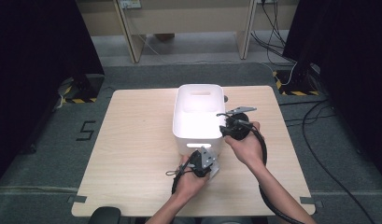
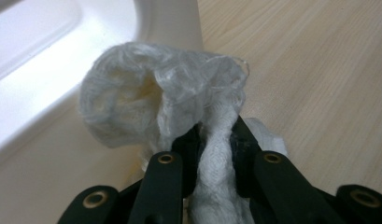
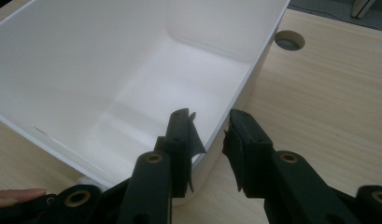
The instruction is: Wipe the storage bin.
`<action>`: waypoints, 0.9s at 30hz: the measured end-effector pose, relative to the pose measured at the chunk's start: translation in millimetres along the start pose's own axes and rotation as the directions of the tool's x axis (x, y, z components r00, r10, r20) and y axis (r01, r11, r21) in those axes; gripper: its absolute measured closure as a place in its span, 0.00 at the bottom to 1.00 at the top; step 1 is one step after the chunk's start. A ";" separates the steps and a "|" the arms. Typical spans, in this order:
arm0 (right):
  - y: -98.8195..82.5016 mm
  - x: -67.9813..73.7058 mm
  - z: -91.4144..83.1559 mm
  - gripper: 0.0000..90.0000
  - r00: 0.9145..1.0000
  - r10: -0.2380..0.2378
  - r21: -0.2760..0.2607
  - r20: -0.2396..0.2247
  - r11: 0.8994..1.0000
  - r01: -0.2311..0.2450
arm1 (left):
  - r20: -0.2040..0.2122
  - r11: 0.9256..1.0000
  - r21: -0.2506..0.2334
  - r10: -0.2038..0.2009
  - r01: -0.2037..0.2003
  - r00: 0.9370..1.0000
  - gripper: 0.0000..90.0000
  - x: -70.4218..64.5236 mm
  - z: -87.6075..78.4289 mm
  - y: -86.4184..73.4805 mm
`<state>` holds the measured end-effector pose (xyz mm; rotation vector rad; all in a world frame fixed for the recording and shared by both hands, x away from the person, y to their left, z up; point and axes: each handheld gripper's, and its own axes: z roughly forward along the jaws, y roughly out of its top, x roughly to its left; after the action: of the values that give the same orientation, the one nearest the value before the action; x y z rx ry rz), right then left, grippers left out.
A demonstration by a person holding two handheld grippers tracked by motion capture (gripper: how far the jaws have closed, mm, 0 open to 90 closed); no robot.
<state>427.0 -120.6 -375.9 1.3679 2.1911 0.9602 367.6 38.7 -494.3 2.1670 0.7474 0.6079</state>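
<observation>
White plastic bin (image 1: 198, 116) at mid-table, long axis running away from the person, a handle slot in its near end wall; light wooden table (image 1: 132, 154) otherwise bare, a round cable hole (image 3: 289, 40) near its far edge.

Left gripper (image 1: 201, 164) just in front of the bin's near end wall, low over the table. Jaws closed down tight on a crumpled white cloth (image 2: 170, 102) — a twisted fold pinched between the pads, the rest bunched ahead of the fingertips and spilling beside the jaws toward the table. Cloth close to the bin's outer wall; contact with that wall not determinable.

Right gripper (image 1: 231, 126) at the bin's right rim, near the front corner. Jaws set astride the rim (image 3: 235, 100), one inside the bin, one outside, a clear gap between them; whether the pads actually press the wall not determinable. Appears to brace the container.

Interior of the bin empty and clean-looking in the right gripper view; no wet streaks discernible.

Judged stage — early. Done: cloth picked up and secured, bin steadied. Left, as far as can be judged: carrying the cloth to the bin, whether to wipe its wall or interior or to drop it inside, then release of both grips.
</observation>
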 end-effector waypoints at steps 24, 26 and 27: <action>0.0 0.8 0.1 0.79 1.000 0.001 -0.001 0.004 1.000 -0.001 | 0.009 0.998 -0.067 -0.010 0.011 1.000 0.86 -3.6 -13.3 25.1; -0.1 1.0 0.1 0.79 1.000 0.004 -0.002 0.004 1.000 -0.004 | 0.013 0.997 -0.070 -0.015 0.016 1.000 0.86 -3.3 -14.6 26.2; -0.1 1.0 0.1 0.79 1.000 0.004 -0.001 0.003 1.000 -0.004 | 0.009 0.997 -0.079 -0.020 0.021 1.000 0.86 -3.4 -14.7 26.5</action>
<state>426.5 -119.7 -376.0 1.3728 2.1862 0.9599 364.4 29.2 -465.5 2.0854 0.7284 0.6084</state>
